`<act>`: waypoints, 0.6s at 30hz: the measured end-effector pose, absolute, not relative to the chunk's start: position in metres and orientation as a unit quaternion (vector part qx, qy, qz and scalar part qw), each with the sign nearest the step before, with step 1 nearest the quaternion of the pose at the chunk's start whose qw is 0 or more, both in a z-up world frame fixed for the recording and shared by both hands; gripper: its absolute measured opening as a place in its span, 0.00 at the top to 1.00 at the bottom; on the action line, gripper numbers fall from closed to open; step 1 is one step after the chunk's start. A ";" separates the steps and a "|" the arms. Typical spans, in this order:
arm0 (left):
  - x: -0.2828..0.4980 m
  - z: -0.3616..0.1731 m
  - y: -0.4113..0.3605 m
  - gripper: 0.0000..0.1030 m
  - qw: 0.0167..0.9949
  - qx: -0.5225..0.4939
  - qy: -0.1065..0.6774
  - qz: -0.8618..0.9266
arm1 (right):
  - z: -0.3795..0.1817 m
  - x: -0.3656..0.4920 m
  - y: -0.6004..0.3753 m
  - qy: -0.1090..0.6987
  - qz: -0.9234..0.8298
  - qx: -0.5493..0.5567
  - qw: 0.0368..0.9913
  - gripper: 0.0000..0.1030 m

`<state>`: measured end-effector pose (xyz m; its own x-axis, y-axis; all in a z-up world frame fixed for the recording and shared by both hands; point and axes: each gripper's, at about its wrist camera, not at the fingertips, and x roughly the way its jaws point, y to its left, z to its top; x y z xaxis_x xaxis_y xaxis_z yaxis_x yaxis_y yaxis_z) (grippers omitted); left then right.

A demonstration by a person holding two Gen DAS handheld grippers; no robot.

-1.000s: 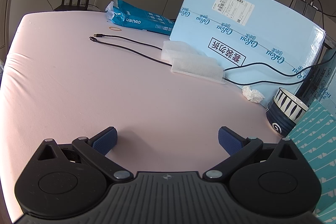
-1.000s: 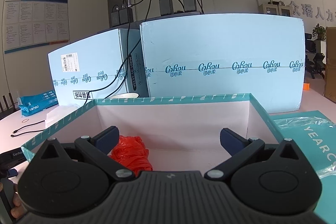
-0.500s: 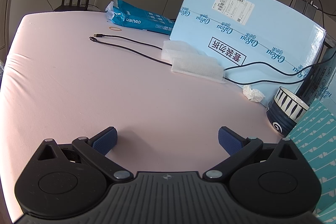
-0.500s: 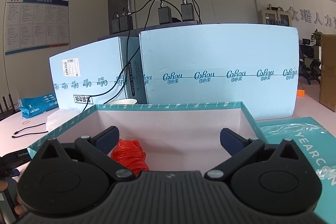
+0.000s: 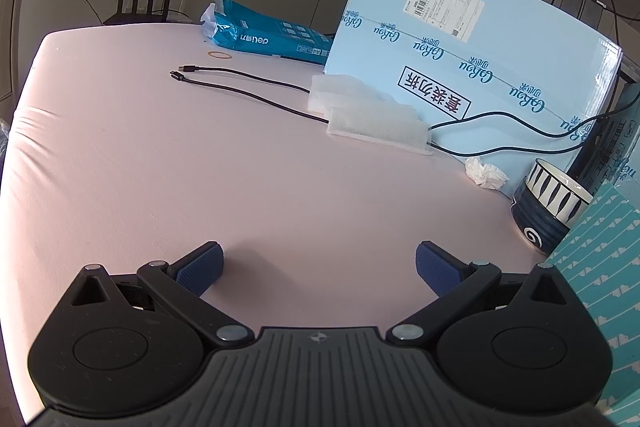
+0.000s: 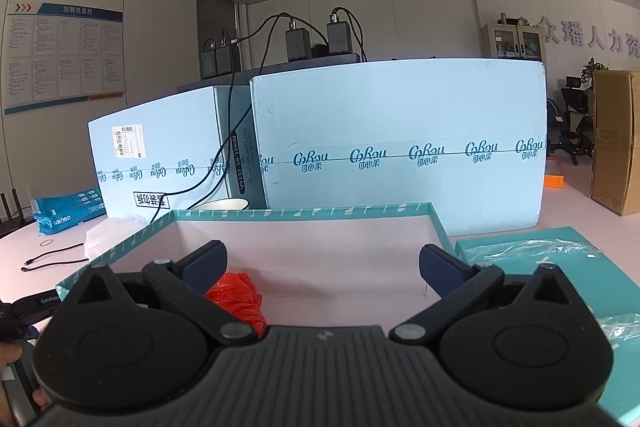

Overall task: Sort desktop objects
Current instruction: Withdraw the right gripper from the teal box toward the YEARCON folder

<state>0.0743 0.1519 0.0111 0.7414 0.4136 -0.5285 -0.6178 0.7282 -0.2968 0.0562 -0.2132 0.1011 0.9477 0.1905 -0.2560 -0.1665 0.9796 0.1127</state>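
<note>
Red bag (image 6: 236,297) lies inside teal box (image 6: 304,214).

My left wrist camera sits low over the pink table (image 5: 160,167), looking forward along its fingers toward the pale blue carton (image 5: 480,59). My right wrist camera looks level across the open teal box (image 6: 304,214), close beneath it. Both views share that carton, the black cables (image 5: 248,95) and the blue packet (image 5: 264,37)

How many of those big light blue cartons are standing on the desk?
2. One carton with a white shipping label stands on the left, a second, wider carton on the right, with a dark box between them. The teal box in front may hide others.
</note>
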 end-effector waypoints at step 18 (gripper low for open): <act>0.074 0.010 0.151 0.00 0.904 -0.229 0.221 0.286 | 0.109 0.035 -0.243 0.115 0.067 0.049 0.990 0.00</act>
